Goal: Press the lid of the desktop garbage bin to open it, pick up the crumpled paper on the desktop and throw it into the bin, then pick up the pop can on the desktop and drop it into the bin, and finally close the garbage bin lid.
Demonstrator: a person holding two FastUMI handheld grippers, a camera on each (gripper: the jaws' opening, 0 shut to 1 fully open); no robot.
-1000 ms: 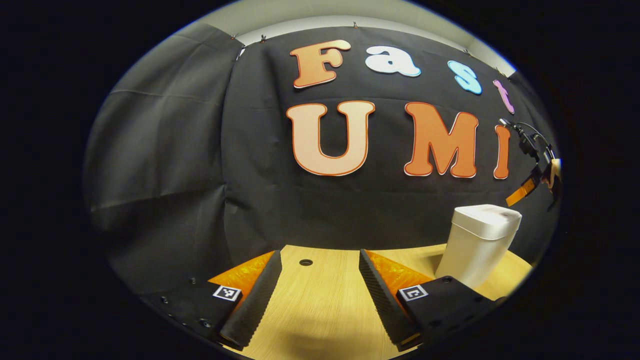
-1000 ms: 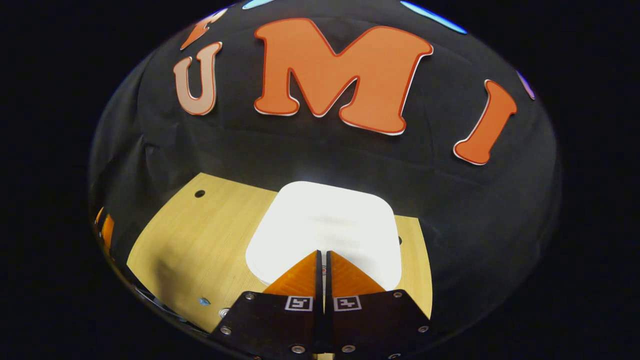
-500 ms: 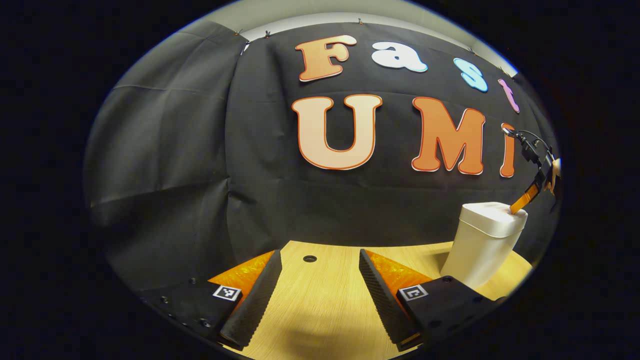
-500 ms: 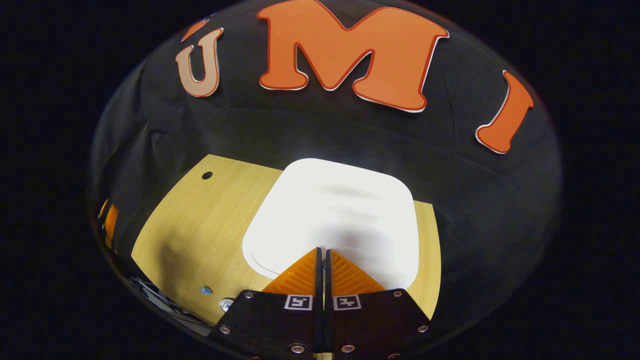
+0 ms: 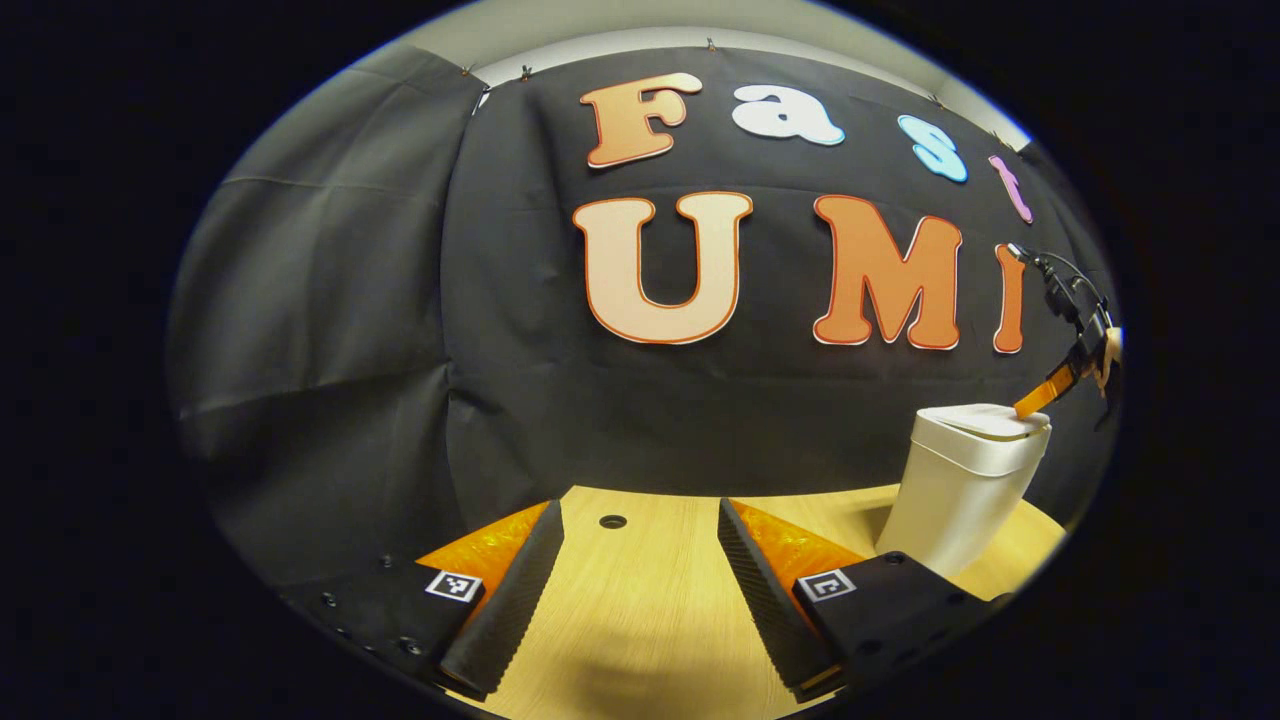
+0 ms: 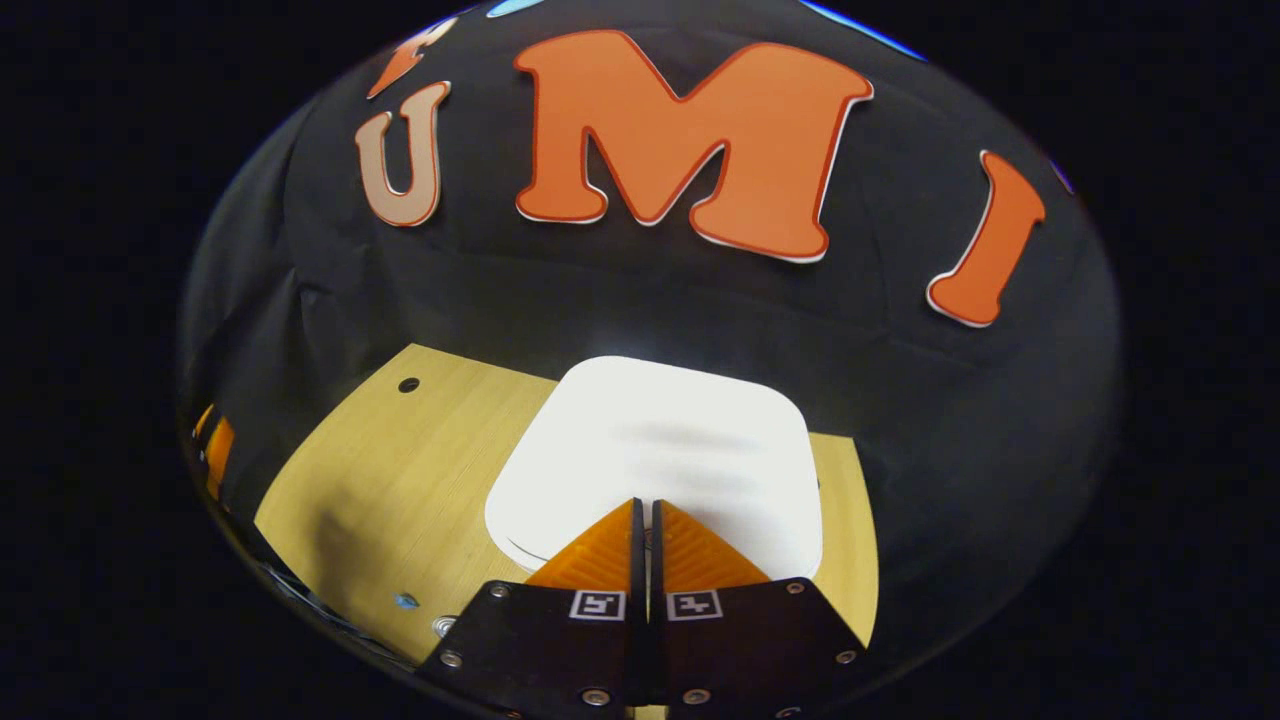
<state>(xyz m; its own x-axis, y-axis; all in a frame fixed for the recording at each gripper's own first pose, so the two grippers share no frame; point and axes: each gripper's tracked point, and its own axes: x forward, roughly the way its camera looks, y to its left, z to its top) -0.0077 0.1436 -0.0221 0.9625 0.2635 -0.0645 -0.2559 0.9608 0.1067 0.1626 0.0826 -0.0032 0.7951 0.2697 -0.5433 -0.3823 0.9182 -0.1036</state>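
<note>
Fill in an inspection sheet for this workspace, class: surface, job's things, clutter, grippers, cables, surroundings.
Surface: wooden table with a small round hole.
Job's things: white bin upright near the table's far edge; its lid looks slightly tilted at one edge. Paper and can: nothing seen.
Clutter: a small blue speck and a metal ring on the table.
Grippers: left gripper open, over bare table; right gripper shut, tips at the lid's near edge.
Cables: a black cable on the right gripper's rig.
Surroundings: black cloth wall behind.
</note>
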